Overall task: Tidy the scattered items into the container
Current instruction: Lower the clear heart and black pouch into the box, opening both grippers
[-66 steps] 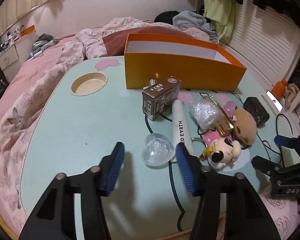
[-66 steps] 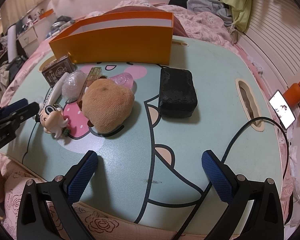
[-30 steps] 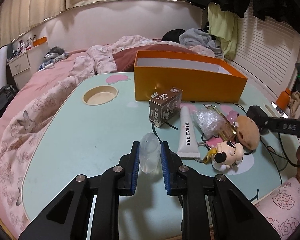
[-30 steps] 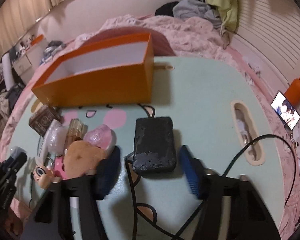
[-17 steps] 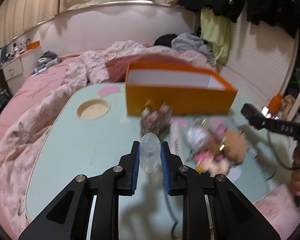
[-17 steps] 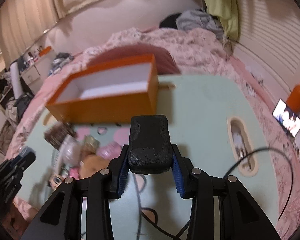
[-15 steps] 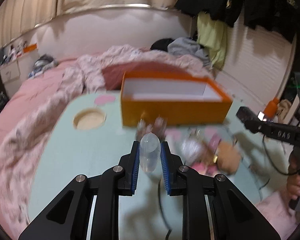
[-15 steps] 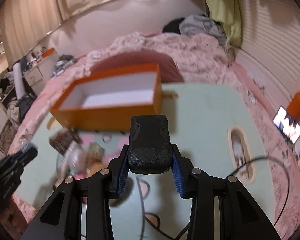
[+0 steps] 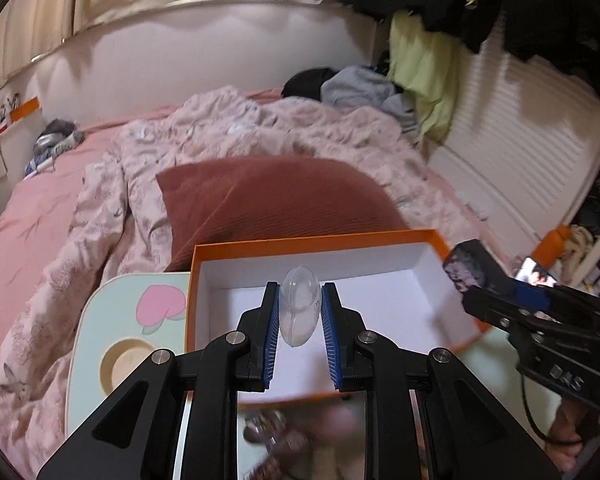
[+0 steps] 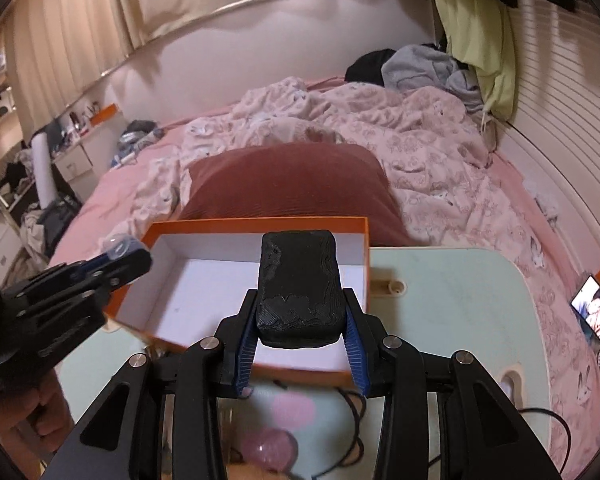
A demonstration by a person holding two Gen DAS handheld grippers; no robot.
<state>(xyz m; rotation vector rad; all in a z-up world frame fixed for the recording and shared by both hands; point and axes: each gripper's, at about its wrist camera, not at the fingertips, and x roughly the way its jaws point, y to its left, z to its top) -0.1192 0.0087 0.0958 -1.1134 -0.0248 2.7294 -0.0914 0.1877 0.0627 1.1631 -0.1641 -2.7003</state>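
Note:
An orange box with a white inside (image 9: pixel 428 240) stands at the far side of the pale green table (image 9: pixel 96 320); it also shows in the right wrist view (image 10: pixel 260 225). My left gripper (image 9: pixel 299 320) is shut on a clear plastic capsule (image 9: pixel 299 308) and holds it above the box's open top. My right gripper (image 10: pixel 300 328) is shut on a black pouch (image 10: pixel 298 284) and holds it above the box's right half. The pouch (image 9: pixel 466 266) also shows at the right of the left wrist view. Other loose items lie blurred below both grippers.
A dark red cushion (image 9: pixel 276 200) and a rumpled pink quilt (image 9: pixel 140 168) lie on the bed behind the box. The table has a round cup recess (image 9: pixel 126 364) at the left and a slot (image 10: pixel 514 390) at the right. A black cable (image 10: pixel 556 420) runs across the table's right side.
Both grippers have risen and moved forward from the table to above the orange box, each still holding its item. The loose items have dropped below the fingers.

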